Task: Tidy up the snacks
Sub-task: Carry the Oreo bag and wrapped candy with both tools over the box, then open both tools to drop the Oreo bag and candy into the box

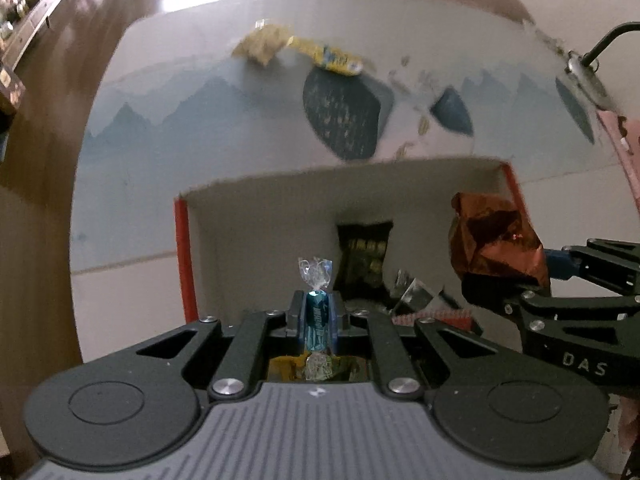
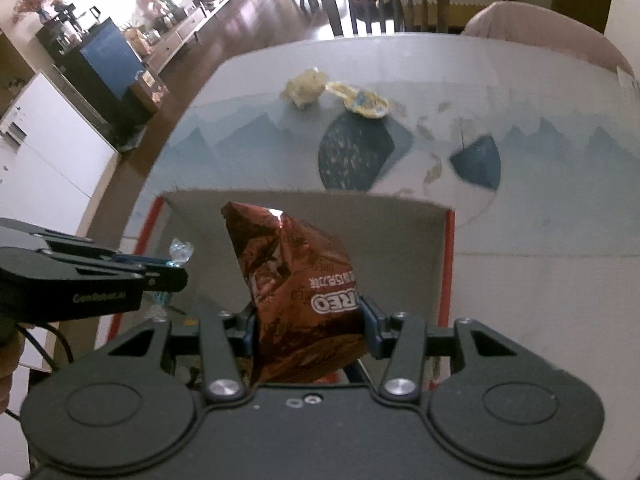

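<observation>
My left gripper [image 1: 318,314] is shut on a small blue wrapped candy [image 1: 317,316] with clear twisted ends, held over the open cardboard box [image 1: 256,216] with red edges. My right gripper [image 2: 308,316] is shut on a brown Oreo packet [image 2: 300,280], also over the box [image 2: 400,232]. The right gripper and its packet [image 1: 496,236] show at the right of the left wrist view. The left gripper [image 2: 176,276] with the candy tip [image 2: 181,249] shows at the left of the right wrist view. Inside the box lie a dark snack packet [image 1: 364,256] and other wrappers.
Two yellowish snack packets [image 1: 264,46] [image 1: 332,56] lie on the far side of the table [image 1: 140,140], which has a blue mountain-print cover; they also show in the right wrist view [image 2: 304,88] [image 2: 366,102]. A chair [image 2: 384,0] stands beyond the table.
</observation>
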Action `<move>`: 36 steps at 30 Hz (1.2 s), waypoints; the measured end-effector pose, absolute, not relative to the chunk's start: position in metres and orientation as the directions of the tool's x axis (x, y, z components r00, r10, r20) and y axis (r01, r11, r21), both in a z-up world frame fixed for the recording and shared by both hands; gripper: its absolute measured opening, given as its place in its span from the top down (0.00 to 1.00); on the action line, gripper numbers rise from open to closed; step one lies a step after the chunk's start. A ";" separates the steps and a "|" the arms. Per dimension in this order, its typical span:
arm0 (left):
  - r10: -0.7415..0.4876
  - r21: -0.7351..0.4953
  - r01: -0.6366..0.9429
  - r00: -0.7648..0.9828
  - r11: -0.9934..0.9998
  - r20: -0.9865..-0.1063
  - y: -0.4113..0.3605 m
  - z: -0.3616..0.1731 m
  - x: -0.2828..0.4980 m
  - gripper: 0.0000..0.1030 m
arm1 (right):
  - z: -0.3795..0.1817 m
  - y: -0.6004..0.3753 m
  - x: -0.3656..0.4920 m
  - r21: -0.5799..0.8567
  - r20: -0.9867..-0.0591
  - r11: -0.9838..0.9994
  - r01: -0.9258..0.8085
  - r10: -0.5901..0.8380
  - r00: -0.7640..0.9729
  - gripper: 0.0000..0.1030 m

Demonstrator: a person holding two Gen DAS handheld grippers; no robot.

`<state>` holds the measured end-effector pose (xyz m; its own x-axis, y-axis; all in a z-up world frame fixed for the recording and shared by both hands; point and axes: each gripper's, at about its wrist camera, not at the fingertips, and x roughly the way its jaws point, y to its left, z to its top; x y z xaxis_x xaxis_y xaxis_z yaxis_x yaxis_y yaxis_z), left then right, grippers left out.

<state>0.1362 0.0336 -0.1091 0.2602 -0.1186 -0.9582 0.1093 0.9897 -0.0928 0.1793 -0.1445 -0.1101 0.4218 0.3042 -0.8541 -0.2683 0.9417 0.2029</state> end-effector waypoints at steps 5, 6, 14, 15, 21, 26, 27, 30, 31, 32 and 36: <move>-0.135 -0.119 0.088 0.211 0.989 -0.968 0.034 -0.135 0.136 0.89 | -0.136 -0.140 0.181 0.155 -0.876 0.959 -0.239 0.246 0.416 0.54; -0.130 -0.115 0.086 0.208 0.990 -0.969 0.033 -0.139 0.137 0.89 | -0.140 -0.140 0.183 0.152 -0.881 0.960 -0.234 0.239 0.409 0.54; -0.110 -0.100 0.076 0.136 0.992 -0.985 0.026 -0.173 0.142 0.89 | -0.163 -0.139 0.185 0.113 -0.907 0.969 -0.218 0.190 0.375 0.54; -0.109 -0.100 0.075 0.127 0.992 -0.986 0.026 -0.176 0.143 0.89 | -0.164 -0.138 0.185 0.109 -0.908 0.970 -0.218 0.187 0.375 0.54; -0.117 -0.110 0.072 0.097 0.991 -0.988 0.025 -0.184 0.145 0.89 | -0.166 -0.137 0.188 0.104 -0.911 0.970 -0.218 0.181 0.371 0.53; -0.122 -0.117 0.052 0.091 0.992 -0.988 0.025 -0.184 0.146 0.89 | -0.166 -0.138 0.187 0.111 -0.913 0.970 -0.214 0.185 0.364 0.48; -0.123 -0.119 0.052 0.091 0.992 -0.988 0.025 -0.184 0.146 0.89 | -0.166 -0.138 0.186 0.110 -0.912 0.971 -0.213 0.184 0.366 0.47; -0.128 -0.124 0.050 0.095 0.991 -0.987 0.024 -0.181 0.145 0.88 | -0.165 -0.138 0.185 0.106 -0.908 0.972 -0.211 0.182 0.378 0.42; -0.127 -0.123 0.050 0.098 0.991 -0.987 0.025 -0.180 0.144 0.87 | -0.163 -0.139 0.183 0.111 -0.905 0.972 -0.209 0.186 0.382 0.40; -0.126 -0.121 0.050 0.100 0.991 -0.987 0.025 -0.179 0.144 0.85 | -0.162 -0.139 0.182 0.115 -0.903 0.972 -0.207 0.189 0.386 0.40; -0.138 -0.134 0.041 0.128 0.990 -0.982 0.028 -0.169 0.142 0.79 | -0.155 -0.139 0.178 0.127 -0.896 0.971 -0.203 0.200 0.398 0.39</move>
